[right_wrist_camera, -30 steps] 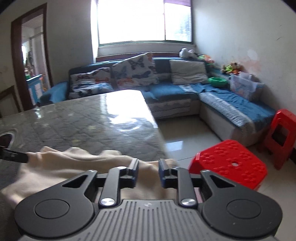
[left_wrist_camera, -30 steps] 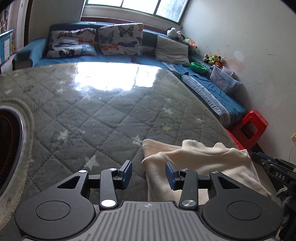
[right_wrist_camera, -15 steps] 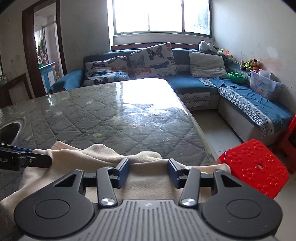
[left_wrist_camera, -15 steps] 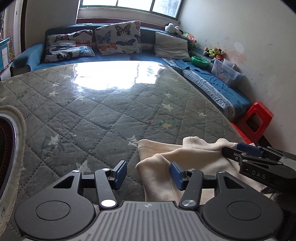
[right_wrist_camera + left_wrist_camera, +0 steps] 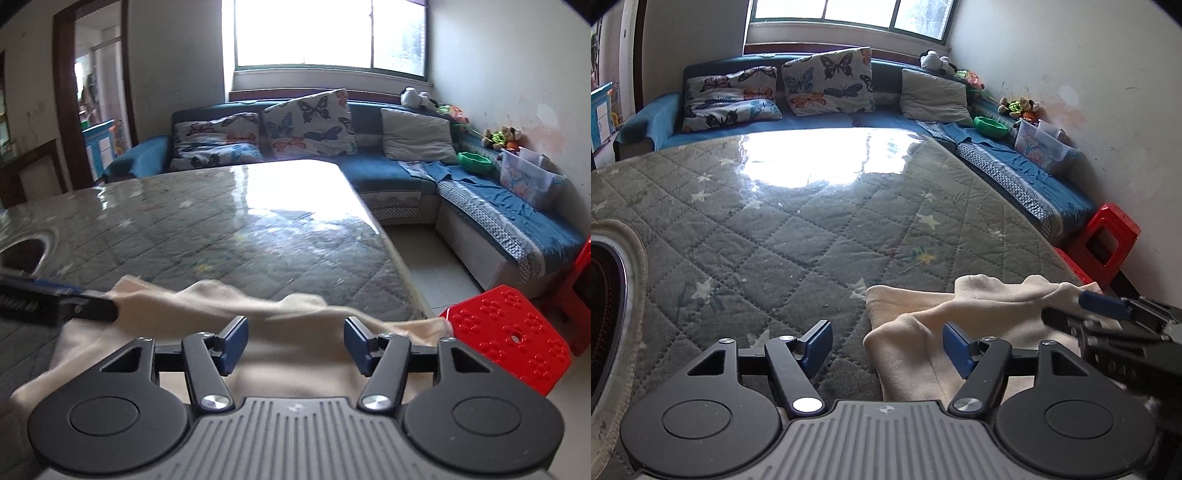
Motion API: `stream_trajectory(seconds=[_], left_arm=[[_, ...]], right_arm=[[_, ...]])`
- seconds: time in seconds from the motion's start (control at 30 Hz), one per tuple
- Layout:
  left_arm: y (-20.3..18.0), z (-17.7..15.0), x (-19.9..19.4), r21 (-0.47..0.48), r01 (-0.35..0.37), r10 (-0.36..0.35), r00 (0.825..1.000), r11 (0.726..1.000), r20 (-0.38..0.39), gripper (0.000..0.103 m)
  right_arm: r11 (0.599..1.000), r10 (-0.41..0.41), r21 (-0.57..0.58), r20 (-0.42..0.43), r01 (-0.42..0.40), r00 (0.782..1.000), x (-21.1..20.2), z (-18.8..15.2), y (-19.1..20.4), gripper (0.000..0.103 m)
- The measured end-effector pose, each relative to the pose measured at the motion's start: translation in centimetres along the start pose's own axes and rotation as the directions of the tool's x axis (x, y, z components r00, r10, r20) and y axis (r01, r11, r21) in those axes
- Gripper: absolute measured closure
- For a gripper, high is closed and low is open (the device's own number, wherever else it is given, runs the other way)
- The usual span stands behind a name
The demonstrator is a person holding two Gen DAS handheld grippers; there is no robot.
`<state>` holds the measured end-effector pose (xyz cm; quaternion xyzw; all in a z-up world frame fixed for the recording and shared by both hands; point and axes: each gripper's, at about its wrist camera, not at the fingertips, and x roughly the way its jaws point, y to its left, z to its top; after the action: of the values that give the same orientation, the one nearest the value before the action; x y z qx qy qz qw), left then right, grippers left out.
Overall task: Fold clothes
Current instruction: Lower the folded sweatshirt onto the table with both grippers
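- Now the left tool (image 5: 886, 345) has its blue pads spread wide apart and grips nothing; a raised fold of the cream garment (image 5: 964, 325) sits between the pads, nearer the right-hand one.
- Likewise the right tool (image 5: 295, 341) is spread wide and holds nothing; cream cloth (image 5: 280, 354) lies under and between its pads, though whether they touch it cannot be told.
- Seen from the left wrist view, the right tool (image 5: 1108, 314) comes in from the right with a blue pad over the garment's far edge; from the right wrist view, the left tool (image 5: 62, 304) reaches in from the left at the cloth's left end.
- That garment lies rumpled at the near right corner of the surface (image 5: 798, 229), one end hanging just past the right edge beside a red stool (image 5: 506, 332).
- Covering the surface is a grey quilted cloth with stars under a glossy sheet that mirrors the window (image 5: 328, 33); a round dark opening (image 5: 602, 302) sits at its left edge.
- Beyond stands a blue corner sofa (image 5: 376, 166) with butterfly cushions (image 5: 827, 83), a grey cushion (image 5: 417, 136), toys and a clear box (image 5: 1043, 146) along the right wall.
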<state>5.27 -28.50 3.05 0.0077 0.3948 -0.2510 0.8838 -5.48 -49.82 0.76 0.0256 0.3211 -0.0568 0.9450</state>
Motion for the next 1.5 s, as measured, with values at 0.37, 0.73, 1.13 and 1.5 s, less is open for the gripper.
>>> stream_trajectory(seconds=[0.37,0.73,1.13,1.5], left_arm=[[0.2,-0.6,0.1,0.018,-0.038,0.038,0.999,0.999,-0.004,0.032],[0.7,-1.1,-0.1,0.010,-0.052,0.052,0.999,0.999,0.001,0.030],[-0.5,-4.9,-4.5,0.109,0.001,-0.006,0.999,0.994,0.049,0.030],[-0.5,-6.5,-4.3,0.127,-0.018,0.010,0.998,0.992,0.059,0.027]], right_arm=[[0.995,0.054,-0.088,-0.009,-0.054,0.999,-4.2,-3.8,3.3,0.032],[1.000,0.019,-0.020,0.059,-0.018,0.998,-6.8,-6.6,2.9,0.030],[0.999,-0.038,0.024,0.094,0.036,0.995,-7.8,-7.1,2.3,0.041],[0.999,-0.053,0.012,0.146,0.051,0.988,-8.7,-8.1,2.3,0.040]])
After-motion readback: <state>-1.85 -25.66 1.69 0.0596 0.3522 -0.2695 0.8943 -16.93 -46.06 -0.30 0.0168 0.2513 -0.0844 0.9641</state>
